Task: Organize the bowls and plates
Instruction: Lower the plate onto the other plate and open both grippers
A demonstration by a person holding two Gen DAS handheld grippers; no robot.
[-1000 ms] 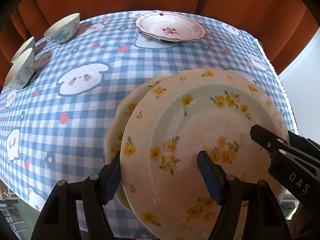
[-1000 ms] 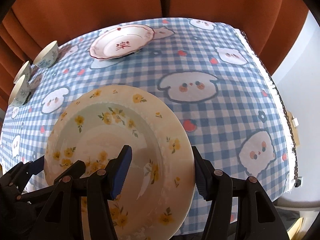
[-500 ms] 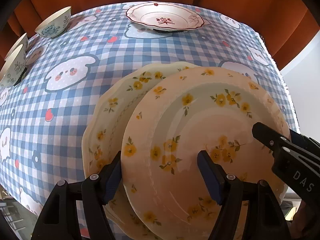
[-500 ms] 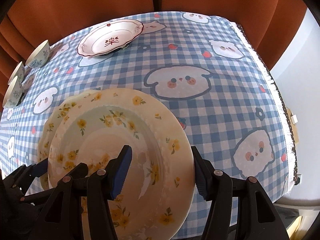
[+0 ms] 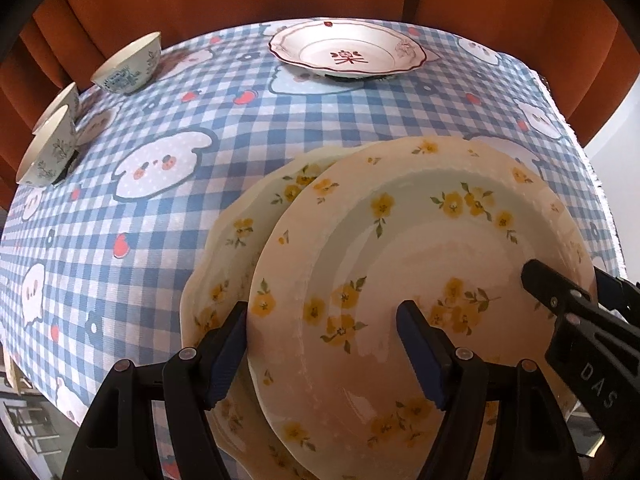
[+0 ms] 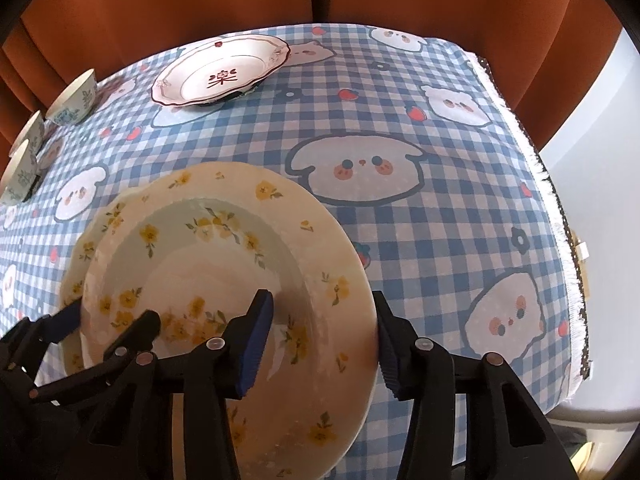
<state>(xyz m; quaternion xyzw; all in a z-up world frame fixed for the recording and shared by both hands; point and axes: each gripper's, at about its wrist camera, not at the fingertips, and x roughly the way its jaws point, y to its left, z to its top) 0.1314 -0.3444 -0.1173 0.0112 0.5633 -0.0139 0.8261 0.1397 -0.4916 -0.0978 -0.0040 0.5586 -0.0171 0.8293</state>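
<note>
I hold a cream plate with yellow flowers (image 5: 420, 264) between both grippers. My left gripper (image 5: 322, 350) is shut on its left rim; my right gripper (image 6: 320, 334) is shut on its right rim (image 6: 320, 280). The plate hangs tilted just above a second matching flowered plate (image 5: 236, 232), which lies on the checked tablecloth (image 5: 180, 120) and shows at the held plate's left edge (image 6: 86, 248). A white plate with a red rim and red mark (image 5: 346, 54) sits at the far side (image 6: 220, 74).
Three small patterned bowls (image 5: 130, 66) (image 5: 50, 150) stand at the far left; they also show in the right wrist view (image 6: 76, 98). The table's right edge (image 6: 560, 216) has a fringe. Orange curtain (image 6: 200, 0) hangs behind.
Both grippers and the held plate shifted over the lower plate and came closer to it, then pulled slightly back; more of the lower plate is now covered than half a second ago.
</note>
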